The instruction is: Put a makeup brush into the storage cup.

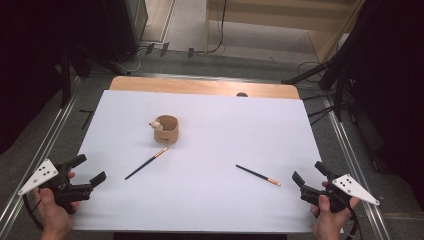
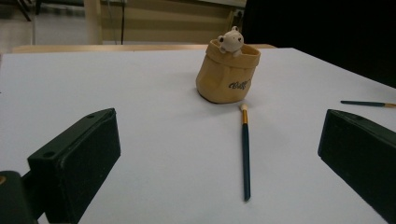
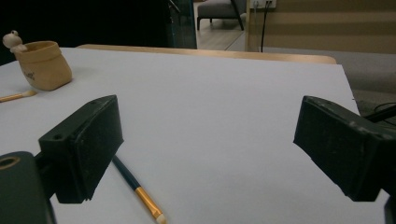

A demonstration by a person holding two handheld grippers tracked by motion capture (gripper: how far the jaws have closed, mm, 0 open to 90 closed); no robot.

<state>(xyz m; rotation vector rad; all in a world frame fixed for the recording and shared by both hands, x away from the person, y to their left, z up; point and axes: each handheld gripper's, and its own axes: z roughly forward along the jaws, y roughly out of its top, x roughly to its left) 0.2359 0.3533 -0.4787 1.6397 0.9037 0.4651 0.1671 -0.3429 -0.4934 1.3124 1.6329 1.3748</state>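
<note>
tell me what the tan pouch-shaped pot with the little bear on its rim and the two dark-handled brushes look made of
Tan pouch-shaped pot: probably glazed ceramic moulded as a folded sack, given its smooth stiff rim and faint sheen. Dark-handled brushes: seemingly painted wood or plastic, each with a coppery metal-looking ferrule and pale bristle tip.

A lab-like recording room: a white-covered table (image 1: 210, 200) on a metal frame (image 1: 345, 145), tripod stands (image 1: 340, 90), floor cables (image 1: 220, 30), dark curtains (image 1: 30, 60).
</note>
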